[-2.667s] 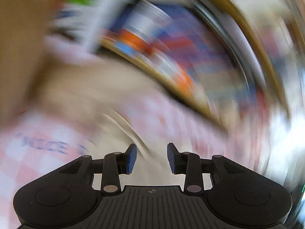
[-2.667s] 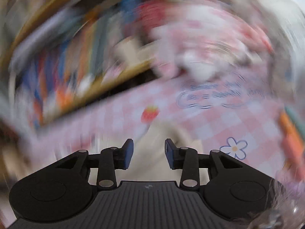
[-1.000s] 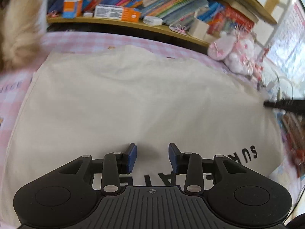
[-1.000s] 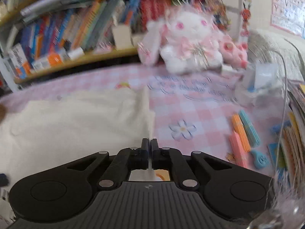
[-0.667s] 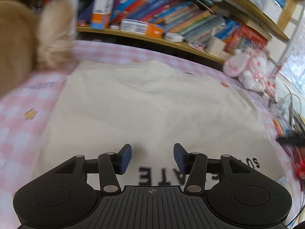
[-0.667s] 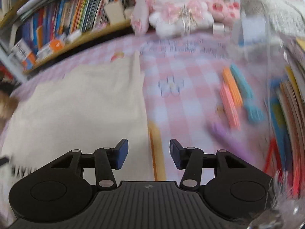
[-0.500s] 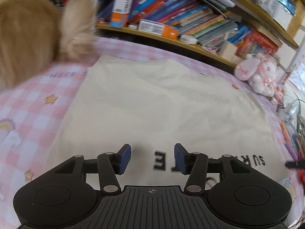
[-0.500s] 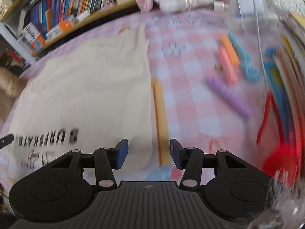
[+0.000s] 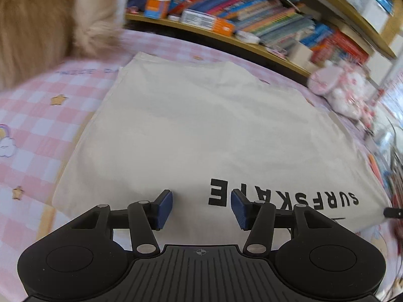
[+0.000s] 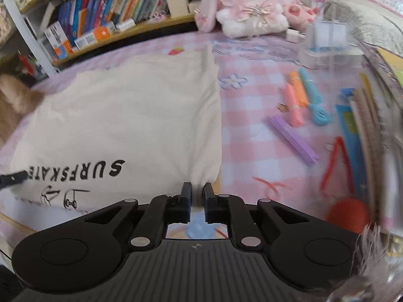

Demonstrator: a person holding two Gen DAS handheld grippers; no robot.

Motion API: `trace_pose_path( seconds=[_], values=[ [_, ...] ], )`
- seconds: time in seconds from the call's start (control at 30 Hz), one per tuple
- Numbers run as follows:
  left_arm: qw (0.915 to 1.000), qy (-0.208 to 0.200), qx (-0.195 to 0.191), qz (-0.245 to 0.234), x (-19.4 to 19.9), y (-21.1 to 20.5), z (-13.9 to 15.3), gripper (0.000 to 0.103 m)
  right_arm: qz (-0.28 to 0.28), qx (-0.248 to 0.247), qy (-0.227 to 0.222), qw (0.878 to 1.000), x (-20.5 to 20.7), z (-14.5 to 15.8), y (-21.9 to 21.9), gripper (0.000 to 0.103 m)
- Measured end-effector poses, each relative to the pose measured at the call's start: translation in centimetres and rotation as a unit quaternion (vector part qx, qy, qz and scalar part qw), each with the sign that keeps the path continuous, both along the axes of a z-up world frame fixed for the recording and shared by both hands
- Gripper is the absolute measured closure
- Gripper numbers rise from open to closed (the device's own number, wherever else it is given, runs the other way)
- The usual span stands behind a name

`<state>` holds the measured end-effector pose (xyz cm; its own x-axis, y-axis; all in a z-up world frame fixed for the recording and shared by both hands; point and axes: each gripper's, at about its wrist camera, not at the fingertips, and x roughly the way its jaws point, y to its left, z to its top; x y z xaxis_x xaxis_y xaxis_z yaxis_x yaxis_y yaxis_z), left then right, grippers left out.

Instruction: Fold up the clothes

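Observation:
A cream garment (image 9: 201, 125) with black "SURFSKATE" lettering lies folded flat on a pink checked cover (image 9: 32, 130). My left gripper (image 9: 201, 201) hovers open over the garment's near edge, the print's last letters between its blue pads and nothing gripped. In the right wrist view the same garment (image 10: 126, 113) fills the left half. My right gripper (image 10: 197, 191) sits at its near right corner, its jaws closing to a narrow gap with pale cloth between the tips. Each gripper's dark tip peeks into the other's view: the right one (image 9: 393, 212), the left one (image 10: 12, 178).
A tan furry animal (image 9: 32, 25) sits at the far left corner of the garment. Bookshelves (image 9: 252, 7) run along the back, with a pink plush rabbit (image 10: 249, 7). Coloured pens (image 10: 294, 100), stacked books (image 10: 352, 125) and a red ball (image 10: 347, 214) lie right of the garment.
My right gripper opened, drew back along the garment's right edge to its near corner and closed there. My left gripper slid along the near edge and its jaws widened.

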<state>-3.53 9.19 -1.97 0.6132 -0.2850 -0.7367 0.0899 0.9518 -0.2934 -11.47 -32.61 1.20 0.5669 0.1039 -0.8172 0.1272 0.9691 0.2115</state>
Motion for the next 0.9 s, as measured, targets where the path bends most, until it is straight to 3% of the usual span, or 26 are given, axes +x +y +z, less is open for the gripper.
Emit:
trace_pose_path(
  seconds=[0.13, 0.23, 0.27, 0.3, 0.43, 0.6, 0.67, 0.73, 0.9],
  values=[
    [1.0000, -0.003, 0.000, -0.007, -0.5, -0.7, 0.1, 0.049, -0.001, -0.006, 0.035, 0.999, -0.7, -1.4, -0.5, 0.091],
    [1.0000, 0.002, -0.002, 0.003, -0.7, -0.3, 0.4, 0.049, 0.012, -0.035, 0.028, 0.999, -0.3, -0.9, 0.1, 0.078],
    [0.9999, 0.001, 0.000, 0.011, -0.9, 0.0, 0.5, 0.049, 0.013, -0.050, 0.015, 0.999, -0.6, -0.3, 0.1, 0.065],
    [0.9998, -0.002, -0.001, 0.020, -1.1, 0.3, 0.7, 0.049, 0.015, -0.066, -0.003, 0.998, -0.4, 0.4, 0.3, 0.060],
    [0.9983, -0.008, -0.004, 0.057, -1.9, 1.5, 1.4, 0.043, 0.044, -0.087, -0.073, 0.993, 0.9, 2.4, 1.8, 0.052],
    [0.9939, -0.004, 0.002, 0.110, -3.0, 3.1, 1.9, 0.036, 0.106, -0.078, -0.078, 0.988, 2.8, 1.5, 5.5, 0.035],
    [0.9897, 0.000, 0.010, 0.143, -3.6, 3.8, 2.1, 0.020, 0.129, -0.088, -0.077, 0.985, 2.9, 0.6, 7.1, 0.032],
    [0.9837, 0.003, 0.006, 0.180, -4.3, 4.7, 2.3, 0.020, 0.144, -0.101, -0.072, 0.982, 2.9, -0.1, 8.1, 0.027],
    [0.9611, 0.033, -0.071, 0.265, -5.6, 8.1, 1.3, 0.023, 0.160, -0.118, -0.056, 0.978, 3.3, -1.3, 9.0, 0.026]
  ],
)
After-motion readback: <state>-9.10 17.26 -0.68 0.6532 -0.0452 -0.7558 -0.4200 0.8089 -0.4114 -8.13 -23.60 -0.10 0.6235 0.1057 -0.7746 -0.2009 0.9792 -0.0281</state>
